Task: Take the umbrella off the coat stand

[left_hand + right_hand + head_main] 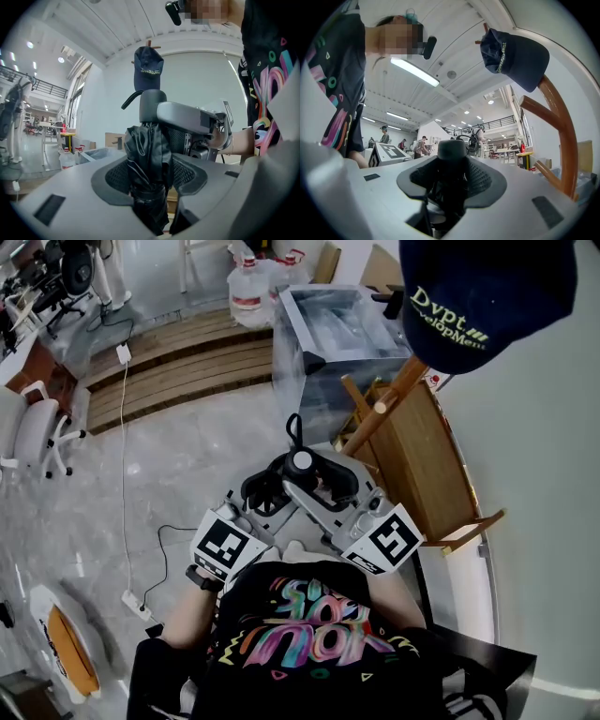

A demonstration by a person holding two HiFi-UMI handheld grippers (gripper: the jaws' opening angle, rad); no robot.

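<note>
Head view: the folded umbrella (302,474) was held before the chest (309,615) between the left gripper (265,495) and right gripper (339,486), off the coat stand (389,399), which carried a cap (483,296). Left gripper view: jaws clamped on the fabric. Right gripper view: jaws clamped near the handle

Cap (487,296) on coat stand (386,397), umbrella (300,465) beside

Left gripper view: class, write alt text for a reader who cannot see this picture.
The left gripper has its jaws clamped on a folded black umbrella. Behind it the right gripper grips the same umbrella, and a navy cap hangs on the coat stand before a white wall.
</note>
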